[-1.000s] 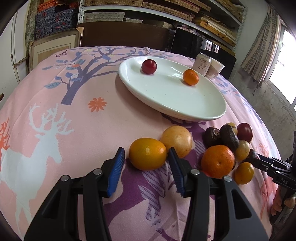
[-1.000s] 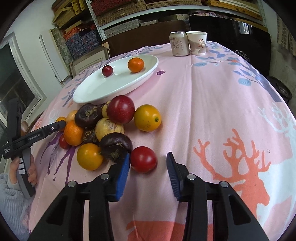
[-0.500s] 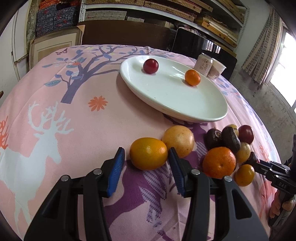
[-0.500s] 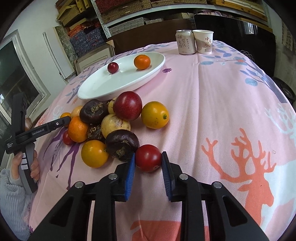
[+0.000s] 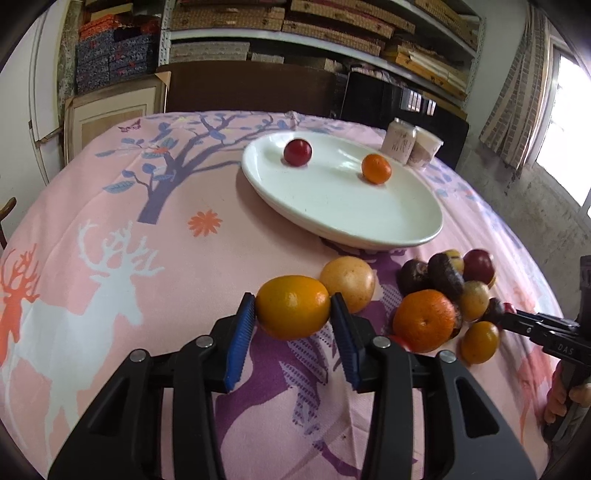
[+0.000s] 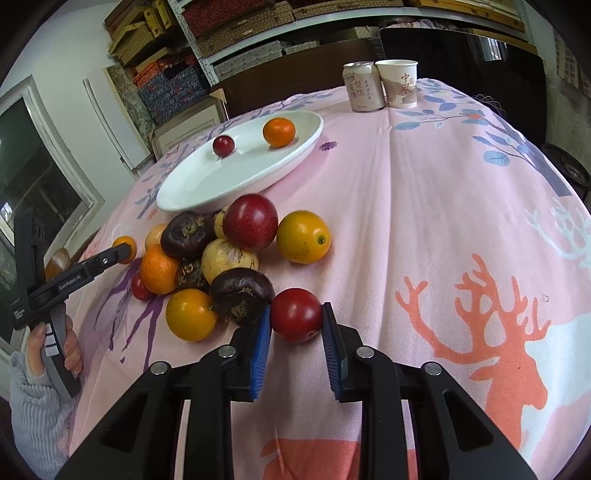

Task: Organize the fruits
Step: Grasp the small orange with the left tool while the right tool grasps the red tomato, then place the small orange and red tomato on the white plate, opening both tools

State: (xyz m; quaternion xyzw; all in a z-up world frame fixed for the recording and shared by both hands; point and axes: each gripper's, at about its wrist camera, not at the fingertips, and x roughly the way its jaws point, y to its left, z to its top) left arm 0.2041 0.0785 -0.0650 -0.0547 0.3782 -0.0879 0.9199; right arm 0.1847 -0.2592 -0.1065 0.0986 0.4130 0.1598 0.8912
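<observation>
While its jaws are closing, the left gripper [image 5: 293,317] has its blue pads against the yellow-orange oval citrus fruit [image 5: 293,307] on the pink deer-print tablecloth [image 5: 110,229]. Right gripper [image 6: 296,325] clamped on round red tomato-like fruit [image 6: 296,315], near edge of fruit pile; white oval plate [image 6: 207,184] lies beyond.

Both views sit close above the table [image 5: 110,229], each behind its own tool and angled down along it. The left view faces the shelves [image 5: 295,33], with the plate [image 5: 369,236] at 12 o'clock and the fruit pile [image 5: 447,295] at 3. The right view has the pile [image 6: 221,254] at 10 and the plate [image 6: 207,199] at 11. Both share plate, pile, can [image 6: 362,86] and cup [image 6: 400,83].
</observation>
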